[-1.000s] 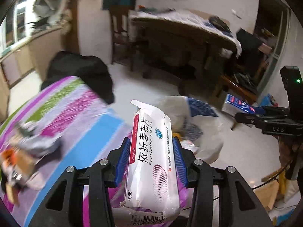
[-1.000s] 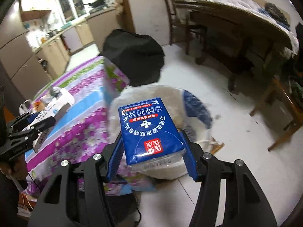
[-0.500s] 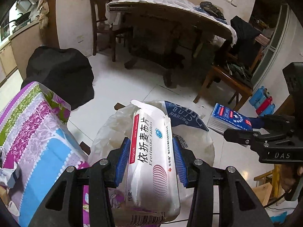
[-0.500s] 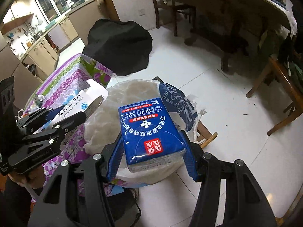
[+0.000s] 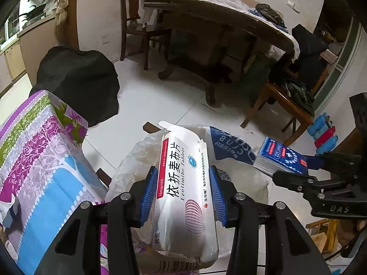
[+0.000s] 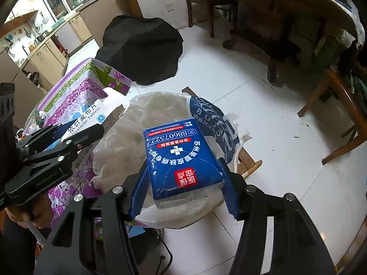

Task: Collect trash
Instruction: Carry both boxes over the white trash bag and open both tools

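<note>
Both boxes nearer bag [image 6: 160,114], bag's inside hidden

- The left tongs [image 5: 182,192] hold a tablet box [image 5: 183,183] above the near edge of the trash bag [image 6: 128,155].
- The right tongs [image 6: 183,178] hold a tissue pack [image 6: 181,158] over the bag.
- The bag sits on the floor [image 6: 263,96], just right of the table [image 5: 41,160].
</note>
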Demonstrator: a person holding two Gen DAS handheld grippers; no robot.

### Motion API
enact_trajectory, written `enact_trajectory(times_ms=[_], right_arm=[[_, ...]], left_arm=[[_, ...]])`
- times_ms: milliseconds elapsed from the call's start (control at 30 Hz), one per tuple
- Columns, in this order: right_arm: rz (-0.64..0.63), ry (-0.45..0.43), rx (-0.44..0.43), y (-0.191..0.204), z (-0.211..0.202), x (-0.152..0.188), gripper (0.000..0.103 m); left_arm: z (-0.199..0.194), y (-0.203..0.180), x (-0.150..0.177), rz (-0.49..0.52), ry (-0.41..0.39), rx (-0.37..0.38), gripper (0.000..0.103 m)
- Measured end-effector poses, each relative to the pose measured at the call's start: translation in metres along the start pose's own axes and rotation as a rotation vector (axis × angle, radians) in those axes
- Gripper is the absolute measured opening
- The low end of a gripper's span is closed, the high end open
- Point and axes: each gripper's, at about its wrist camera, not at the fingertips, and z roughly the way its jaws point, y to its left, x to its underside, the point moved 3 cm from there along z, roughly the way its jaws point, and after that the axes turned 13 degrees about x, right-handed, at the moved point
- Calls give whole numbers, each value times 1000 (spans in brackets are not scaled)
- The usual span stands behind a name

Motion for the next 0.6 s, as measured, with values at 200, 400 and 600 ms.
enact_trajectory(times_ms=[200, 400, 600], right_arm=[[-1, 10, 10, -1, 3, -3, 55], [-4, 12, 12, 2, 4, -7, 55], [12, -3, 22, 2, 8, -12, 60]], left_arm=[[6, 5, -1, -23, 7, 6, 46], [11, 9, -3, -35, -2, 1, 48], [9, 18, -9, -61, -25, -29, 55]])
